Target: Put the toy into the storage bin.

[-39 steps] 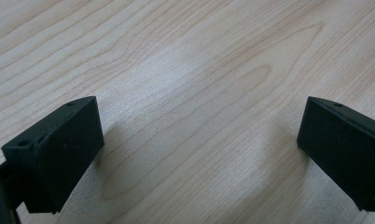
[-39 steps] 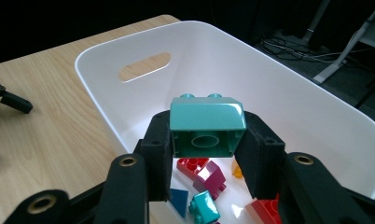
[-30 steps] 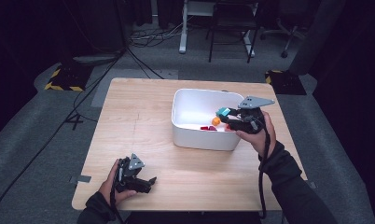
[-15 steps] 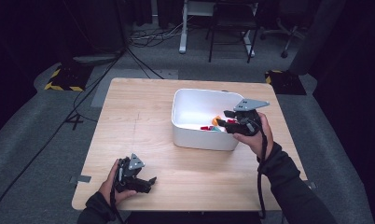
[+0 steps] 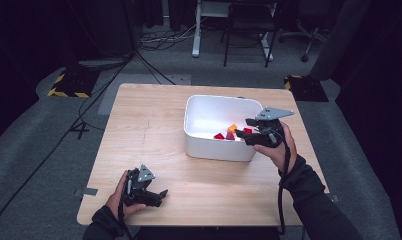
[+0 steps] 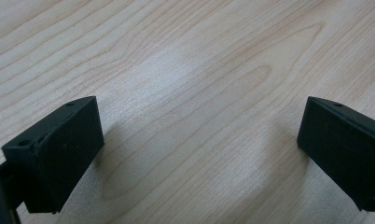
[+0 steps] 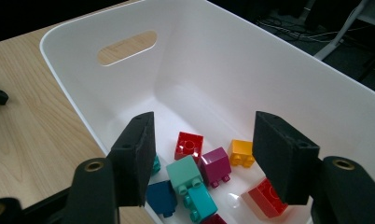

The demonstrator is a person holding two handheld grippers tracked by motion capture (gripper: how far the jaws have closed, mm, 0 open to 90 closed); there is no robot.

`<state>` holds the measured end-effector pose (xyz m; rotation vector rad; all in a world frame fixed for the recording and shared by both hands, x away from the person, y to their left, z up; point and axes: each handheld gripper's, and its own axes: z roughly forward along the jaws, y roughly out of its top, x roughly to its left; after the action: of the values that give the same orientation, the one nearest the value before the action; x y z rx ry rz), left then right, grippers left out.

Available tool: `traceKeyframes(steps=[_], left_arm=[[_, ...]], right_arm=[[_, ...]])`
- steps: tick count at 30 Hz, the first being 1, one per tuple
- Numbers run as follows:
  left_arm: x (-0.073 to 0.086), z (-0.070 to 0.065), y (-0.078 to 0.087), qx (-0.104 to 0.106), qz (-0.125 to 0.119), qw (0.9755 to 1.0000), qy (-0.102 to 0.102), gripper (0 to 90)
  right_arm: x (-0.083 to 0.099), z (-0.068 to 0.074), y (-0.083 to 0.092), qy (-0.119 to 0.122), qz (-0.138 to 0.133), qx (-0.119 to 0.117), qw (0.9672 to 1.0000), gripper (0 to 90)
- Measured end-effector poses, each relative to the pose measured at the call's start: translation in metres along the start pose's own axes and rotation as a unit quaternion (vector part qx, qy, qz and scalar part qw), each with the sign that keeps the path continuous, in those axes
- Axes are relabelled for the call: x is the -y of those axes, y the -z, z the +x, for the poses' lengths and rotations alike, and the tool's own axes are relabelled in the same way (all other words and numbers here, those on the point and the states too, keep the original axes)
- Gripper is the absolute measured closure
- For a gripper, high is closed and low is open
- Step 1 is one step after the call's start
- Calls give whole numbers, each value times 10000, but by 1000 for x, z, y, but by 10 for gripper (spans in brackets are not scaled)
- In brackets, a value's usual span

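Note:
A white bin [image 5: 216, 148] stands right of the table's middle and holds several coloured bricks. My right gripper [image 5: 242, 133] hangs over its right end; the jaws have just been opening and nothing is between them. Through those jaws in the right gripper view [image 7: 205, 127] I see an orange brick [image 7: 240, 153], a red brick [image 7: 189, 145], a magenta brick [image 7: 216, 164] and a teal brick [image 7: 185, 175] on the bin floor. The orange brick [image 5: 232, 128] lies loose among the others. My left gripper [image 5: 160, 196] rests at the table's front left, open over bare wood [image 6: 199, 135].
The bin wall [image 7: 223, 60] has an oval handle slot [image 7: 126, 47] at its far end. A blue brick [image 7: 161, 196] and another red brick [image 7: 267, 198] lie near the bin's close end. Light wooden table [image 5: 154, 125] stretches left of the bin.
The right gripper's jaws have spread apart and the orange brick they held has dropped into the bin. Neither hand has shifted, and the left gripper looks the same.

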<state>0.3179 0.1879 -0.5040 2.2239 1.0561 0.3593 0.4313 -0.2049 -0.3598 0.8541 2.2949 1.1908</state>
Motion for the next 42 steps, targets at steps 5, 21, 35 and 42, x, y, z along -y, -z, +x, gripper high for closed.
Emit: traceKeyframes(steps=[5, 21, 35, 42], left_arm=[[0, 0, 0, 0, 0, 10000, 0, 5], [0, 0, 0, 9, 0, 10000, -8, 5], [0, 0, 0, 10, 1, 10000, -7, 5], [0, 0, 0, 9, 1, 10000, -8, 5]], right_arm=[[3, 2, 8, 98, -7, 62, 9999, 353], [25, 8, 42, 189, -302, 179, 9992, 288], [58, 14, 55, 271, -256, 279, 9989, 289], [78, 18, 56, 356, -106, 271, 9989, 285]])
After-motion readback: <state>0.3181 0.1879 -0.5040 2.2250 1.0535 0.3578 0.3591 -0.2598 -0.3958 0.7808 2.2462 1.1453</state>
